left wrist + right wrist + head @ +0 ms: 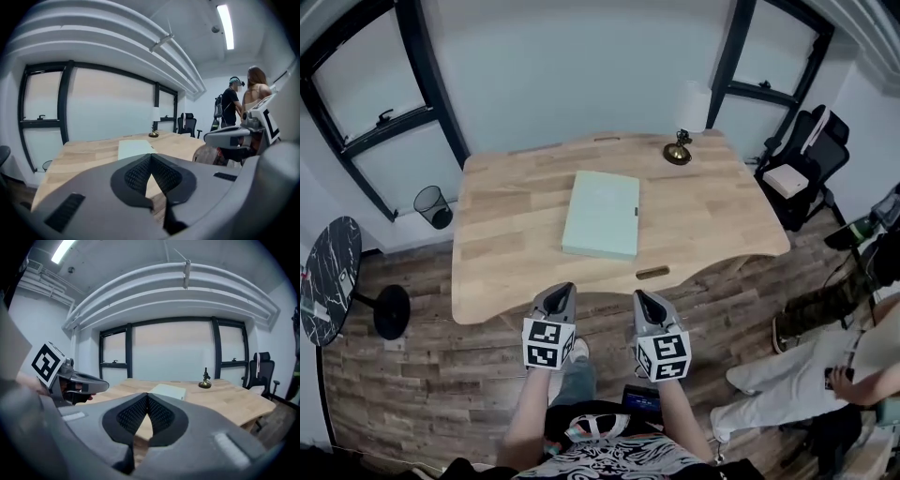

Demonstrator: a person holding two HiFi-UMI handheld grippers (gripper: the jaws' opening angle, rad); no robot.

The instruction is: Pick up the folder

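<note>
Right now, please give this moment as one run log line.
stage: before grasp | left gripper: jaws shut, empty | right gripper: jaws shut, empty | folder: flat on table, untouched

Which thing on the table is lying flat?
The pale green folder, flat in the middle of the table. The other thing, a gold-based lamp, stands upright by the far edge.

- Small brass ornament (678, 150) at the far edge of the light wooden desk (506, 234): too small for me to identify.
- Round black marble side table (326, 279): cut off by the head view's left edge.
- Seated person in pale trousers (806, 370): cropped at the right edge.
- Pale green flat folder (134, 148): in the left gripper view, its near end is hidden behind my left gripper (151, 157).
</note>
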